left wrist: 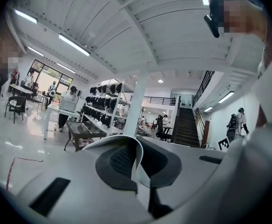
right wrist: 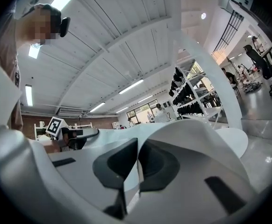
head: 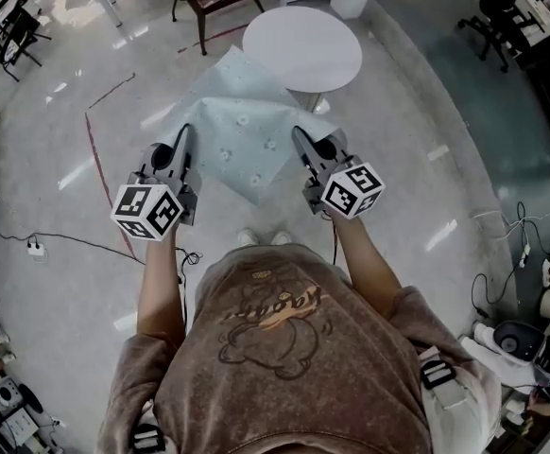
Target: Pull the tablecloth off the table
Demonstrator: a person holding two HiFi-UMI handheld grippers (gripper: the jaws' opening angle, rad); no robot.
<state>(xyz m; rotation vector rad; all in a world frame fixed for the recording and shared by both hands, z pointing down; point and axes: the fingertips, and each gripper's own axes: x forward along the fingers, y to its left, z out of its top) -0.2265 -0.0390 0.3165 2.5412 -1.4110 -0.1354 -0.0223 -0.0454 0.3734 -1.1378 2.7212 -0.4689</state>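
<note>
Both grippers are closed on the cloth. In the left gripper view, the left gripper point(left wrist: 138, 164) has its two dark pads pressed together with a thin pale fold of the tablecloth point(head: 242, 135) caught between them. In the right gripper view, the right gripper point(right wrist: 132, 181) pinches an edge of the same cloth in the same way.

From the head view, the two grippers are at the middle of the frame, one at the left and one at the right. The pale blue-green tablecloth is stretched between them in the air, and one corner hangs down toward the person's shoes point(head: 247, 238). Its far corner reaches up beside the round white table point(head: 303, 45) at the upper centre. Whether the cloth touches the table rim I cannot tell. Most of the tabletop is bare. A thin red line point(head: 95, 149) runs on the shiny floor point(head: 417, 159) at the left.
</note>
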